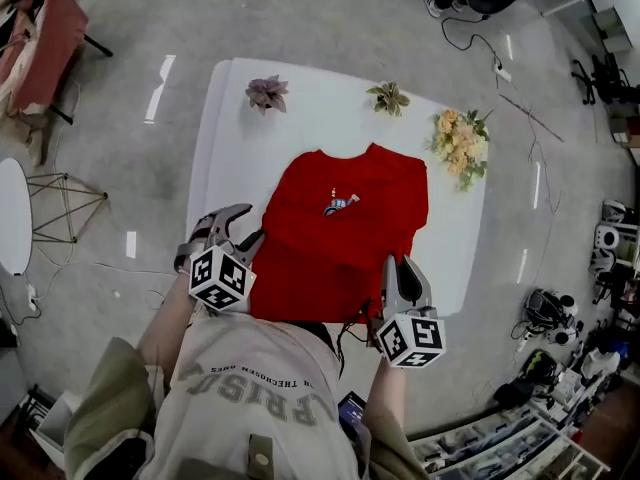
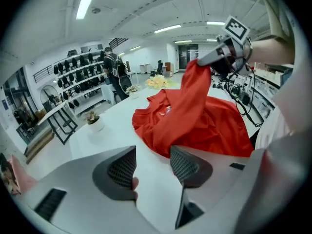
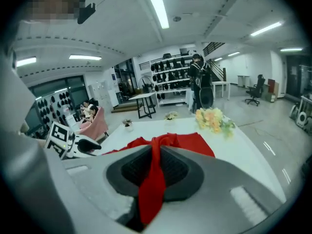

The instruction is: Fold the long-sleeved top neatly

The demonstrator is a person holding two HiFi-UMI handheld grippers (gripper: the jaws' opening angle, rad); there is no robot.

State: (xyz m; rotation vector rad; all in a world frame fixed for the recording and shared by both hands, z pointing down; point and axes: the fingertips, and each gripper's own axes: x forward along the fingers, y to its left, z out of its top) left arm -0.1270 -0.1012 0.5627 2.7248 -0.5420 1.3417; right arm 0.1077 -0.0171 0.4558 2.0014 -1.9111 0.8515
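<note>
A red long-sleeved top (image 1: 340,233) lies spread on the white table (image 1: 300,118), with a small print on its chest. My right gripper (image 1: 400,265) is at the top's near right corner, shut on a fold of the red cloth (image 3: 152,179), which hangs as a strip between the jaws. In the left gripper view the right gripper (image 2: 209,60) holds that cloth lifted above the table. My left gripper (image 1: 245,226) hovers beside the top's near left edge. It (image 2: 152,162) stands open, with only bare table between the pads (image 2: 122,169).
Two small potted plants (image 1: 267,93) (image 1: 388,97) and a bouquet (image 1: 460,140) stand along the table's far edge. A chair with pink cloth (image 1: 40,38) is at the far left. Cables and gear lie on the floor to the right. A person (image 3: 197,79) stands by distant shelves.
</note>
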